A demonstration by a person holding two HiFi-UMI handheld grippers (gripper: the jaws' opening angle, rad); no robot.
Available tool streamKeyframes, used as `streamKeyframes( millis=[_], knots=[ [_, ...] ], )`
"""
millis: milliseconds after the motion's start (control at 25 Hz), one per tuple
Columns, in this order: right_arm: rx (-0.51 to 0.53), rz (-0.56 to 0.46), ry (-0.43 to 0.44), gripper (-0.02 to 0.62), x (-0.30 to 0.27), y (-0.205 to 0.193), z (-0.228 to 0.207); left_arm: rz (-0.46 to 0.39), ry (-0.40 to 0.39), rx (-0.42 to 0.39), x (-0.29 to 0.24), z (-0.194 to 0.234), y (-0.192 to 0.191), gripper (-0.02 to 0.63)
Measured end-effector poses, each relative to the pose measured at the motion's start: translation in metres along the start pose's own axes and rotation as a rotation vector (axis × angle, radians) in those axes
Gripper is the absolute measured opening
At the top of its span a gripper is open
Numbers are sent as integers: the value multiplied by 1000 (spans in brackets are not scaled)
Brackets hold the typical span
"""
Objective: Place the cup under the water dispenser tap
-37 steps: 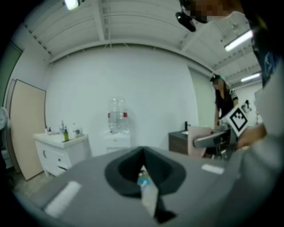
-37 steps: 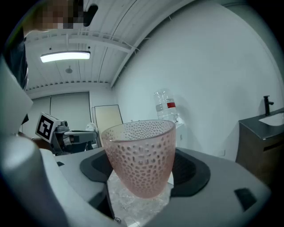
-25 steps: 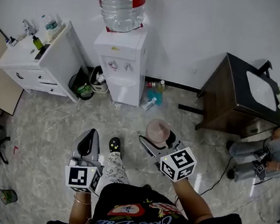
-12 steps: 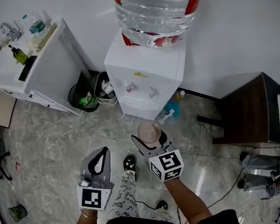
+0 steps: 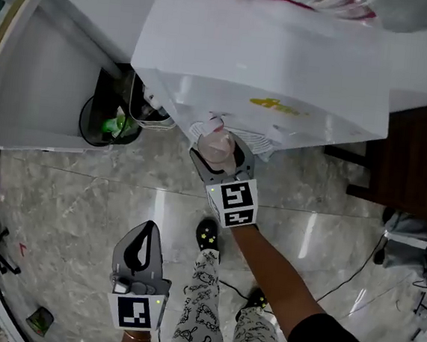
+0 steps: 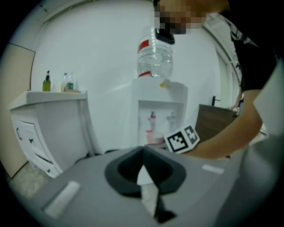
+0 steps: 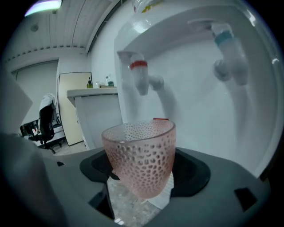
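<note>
A pink dimpled cup (image 7: pixel 140 158) stands upright in my right gripper (image 7: pixel 141 195), which is shut on its lower part. It hangs inside the recess of the white water dispenser (image 5: pixel 268 66), just below and slightly right of the red tap (image 7: pixel 139 74); the blue tap (image 7: pixel 227 49) is farther right. From the head view, the cup (image 5: pixel 217 146) sits at the dispenser's front under its overhanging top. My left gripper (image 5: pixel 142 244) hangs low over the floor, shut on nothing. In the left gripper view, that gripper (image 6: pixel 144 177) points at the dispenser (image 6: pixel 160 111).
A large water bottle (image 5: pixel 327 1) tops the dispenser. A white cabinet (image 5: pixel 48 90) stands to the left, with a black bin (image 5: pixel 109 123) between it and the dispenser. A dark wooden cabinet (image 5: pixel 417 163) is to the right. The person's patterned trouser legs (image 5: pixel 204 308) are below.
The person has stepped up to the dispenser. My right gripper has carried the cup forward into the recess under the taps. The left gripper has stayed low and shut.
</note>
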State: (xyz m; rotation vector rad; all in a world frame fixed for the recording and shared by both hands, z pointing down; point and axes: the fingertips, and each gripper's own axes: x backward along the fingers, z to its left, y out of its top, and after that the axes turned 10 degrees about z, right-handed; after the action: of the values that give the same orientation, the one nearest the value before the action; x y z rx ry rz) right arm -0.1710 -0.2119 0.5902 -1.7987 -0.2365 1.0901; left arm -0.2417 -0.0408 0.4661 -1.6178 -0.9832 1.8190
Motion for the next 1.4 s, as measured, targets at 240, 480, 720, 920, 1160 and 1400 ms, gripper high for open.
streamKeyframes(
  millis=[240, 480, 720, 920, 1160, 1400],
  knots=[
    [-1, 1, -43, 380, -36, -15, -12, 49, 12, 5, -14, 20, -17, 0],
    [-10, -58, -74, 380, -43, -17, -16, 71, -30, 34, -21, 12, -22, -2],
    [-35, -73, -133, 380, -47, -15, -17, 80, -63, 24, -24, 5, -22, -2],
    [-35, -22, -112, 380, -48, -21, -16, 90, -85, 52, -21, 4, -24, 0],
    [-83, 67, -98, 382, -49, -36, -19, 111, -90, 58, -21, 2, -28, 0],
    [-171, 72, -99, 382, -33, -48, -13, 104, -68, 55, -16, 1, -27, 0]
  ],
)
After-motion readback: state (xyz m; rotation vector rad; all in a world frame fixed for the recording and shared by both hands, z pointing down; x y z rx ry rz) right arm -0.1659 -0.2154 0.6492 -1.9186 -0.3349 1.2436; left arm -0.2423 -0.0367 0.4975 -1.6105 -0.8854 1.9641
